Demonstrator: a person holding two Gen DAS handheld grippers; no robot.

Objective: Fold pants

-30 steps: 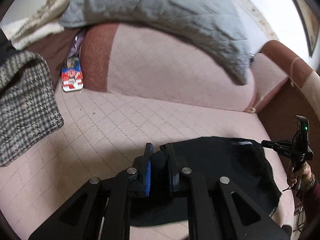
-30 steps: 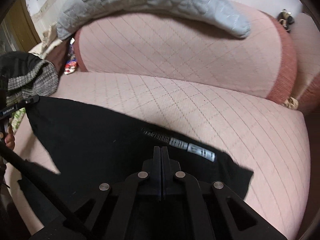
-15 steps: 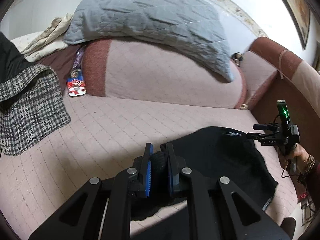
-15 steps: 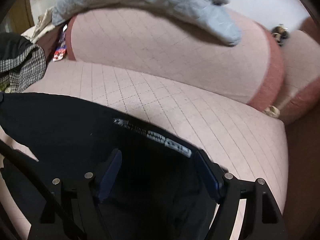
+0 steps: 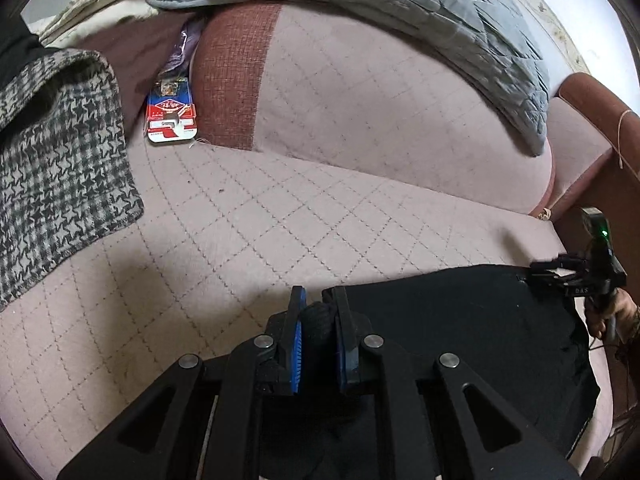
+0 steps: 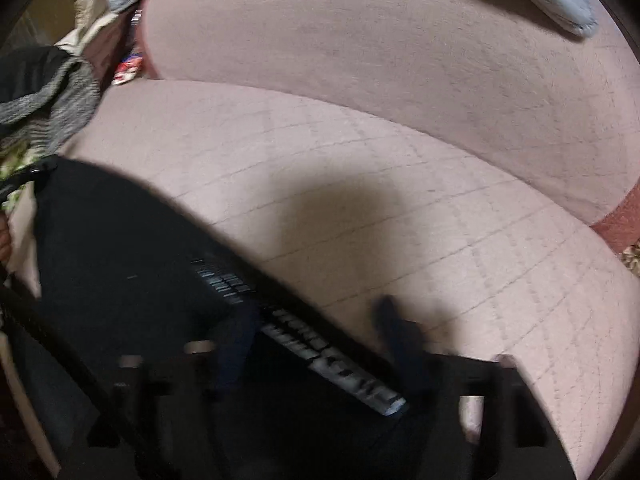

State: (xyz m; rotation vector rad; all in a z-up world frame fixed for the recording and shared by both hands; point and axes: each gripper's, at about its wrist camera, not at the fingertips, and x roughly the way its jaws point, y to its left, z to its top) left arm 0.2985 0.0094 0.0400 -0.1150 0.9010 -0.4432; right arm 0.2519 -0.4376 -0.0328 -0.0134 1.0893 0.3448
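Black pants point(image 5: 460, 320) lie on the pink quilted sofa seat point(image 5: 240, 220), low and right in the left wrist view. My left gripper point(image 5: 318, 320) is shut on a bunched edge of them, pinched between its blue pads. My right gripper point(image 5: 540, 270) reaches the pants' far right corner, held by a hand point(image 5: 612, 312). The right wrist view is blurred. There my right gripper point(image 6: 316, 328) has its jaws apart and closing. The pants' point(image 6: 140, 260) edge with a white printed band point(image 6: 320, 344) runs between the fingers, and the pads do not press it.
A houndstooth garment point(image 5: 60, 160) lies on the seat at the left. A grey quilted blanket point(image 5: 400, 12) drapes over the pink backrest point(image 5: 360, 100). A red and blue packet point(image 5: 172, 116) sits in the gap beside it. The brown armrest point(image 5: 592, 120) rises at the right.
The right gripper let go of the pants, opened wide, then narrowed, and shifted right along the printed edge. The left gripper rose, then sank, still pinching the fabric.
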